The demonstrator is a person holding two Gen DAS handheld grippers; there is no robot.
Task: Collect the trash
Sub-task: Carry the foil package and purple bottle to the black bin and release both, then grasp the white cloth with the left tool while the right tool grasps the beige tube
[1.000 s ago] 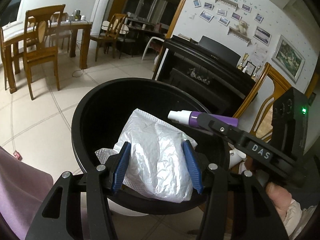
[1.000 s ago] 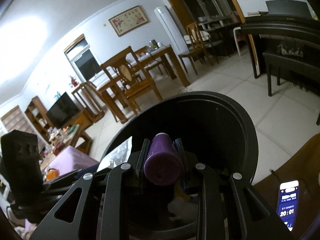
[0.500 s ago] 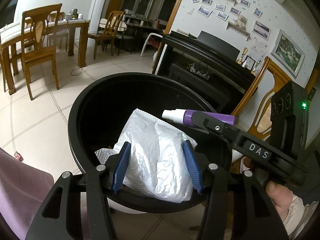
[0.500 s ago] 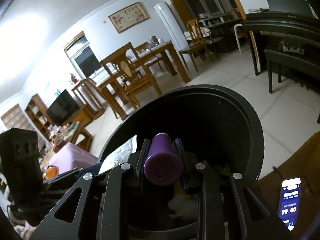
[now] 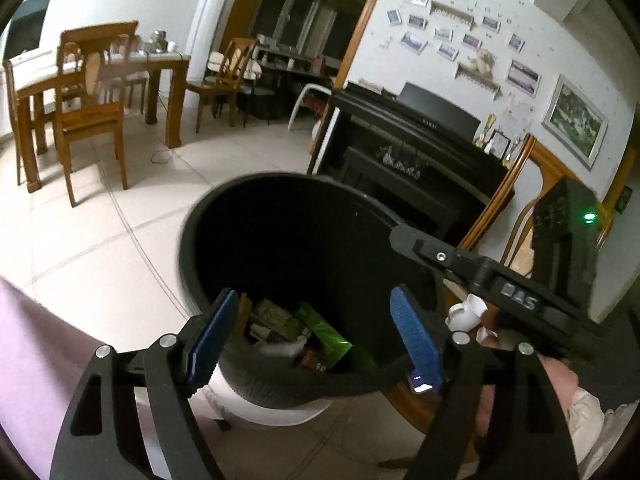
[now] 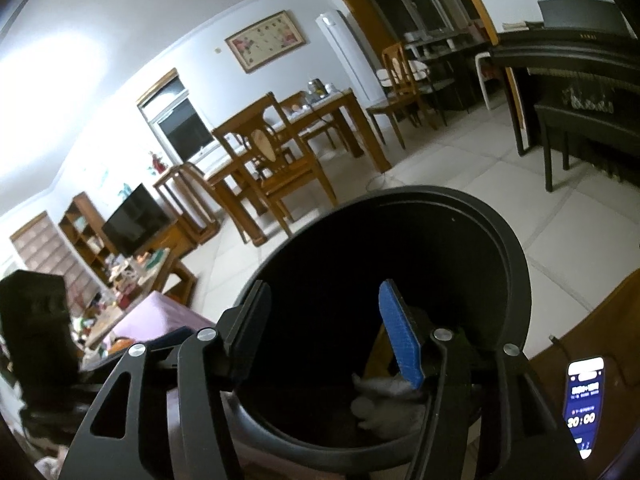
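- The black trash bin (image 5: 248, 216) stands on the pale tiled floor (image 5: 100, 248), directly below both tongs; its round rim fills the lower middle of each wrist view.
- Trash lies at the bottom of the bin: a green wrapper (image 5: 326, 334), a boxy printed packet (image 5: 276, 316) and some white crumpled material (image 6: 384, 398).
- The left tongs (image 5: 316, 336) hang over the near edge of the bin, released, with the blue pads (image 5: 208, 332) wide apart and nothing between them.
- The right tongs (image 6: 324, 336) also sit above the bin opening, spread apart and holding nothing; one blue pad (image 6: 400, 336) shows clearly, the other finger is seen edge-on and dark.
- In the left wrist view the right tool reaches in from the right side, its black arm (image 5: 472, 268) marked "DAS" ending over the bin rim, with a green light (image 5: 588, 216) on its body.
- A phone (image 6: 584, 404) with a lit screen lies on a brown wooden surface just right of the bin.
- A purple cloth (image 5: 36, 360) covers something low at the left of the bin.
- Farther off stand a wooden dining counter (image 5: 168, 68) with chairs (image 5: 88, 112), a black piano (image 5: 408, 148), a television (image 6: 136, 224) and a photo wall (image 5: 460, 44).
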